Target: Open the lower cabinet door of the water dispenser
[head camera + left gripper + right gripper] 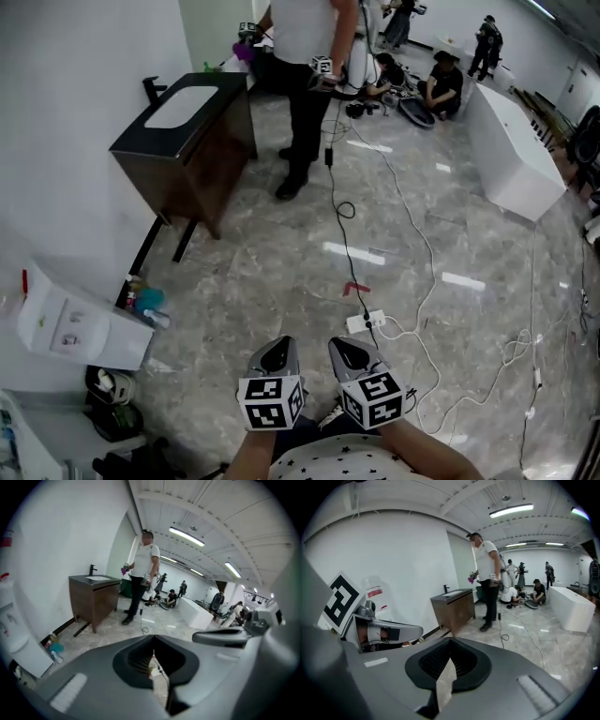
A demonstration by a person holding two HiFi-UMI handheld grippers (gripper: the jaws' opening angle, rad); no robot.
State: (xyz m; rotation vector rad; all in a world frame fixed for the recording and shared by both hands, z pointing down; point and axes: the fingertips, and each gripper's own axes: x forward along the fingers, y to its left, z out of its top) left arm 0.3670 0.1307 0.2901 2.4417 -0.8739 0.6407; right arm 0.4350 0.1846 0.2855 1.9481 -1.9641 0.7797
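Head view: the left gripper (pixel 277 354) and right gripper (pixel 352 354), both closed and empty, hang well apart from the water dispenser (pixel 70 323) at lower left; the approach seems not yet made, calling for a turn toward its lower door.

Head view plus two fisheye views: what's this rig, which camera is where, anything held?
No robot: a person holds a grey two-jaw left gripper and right gripper, each with a marker cube. The head view looks down from the person's head. Each gripper view rides on its gripper, looking along its jaws. Both pairs of jaws are together, holding nothing. On the grey marble floor: white water dispenser at left, white power strip, dark wooden sink cabinet.
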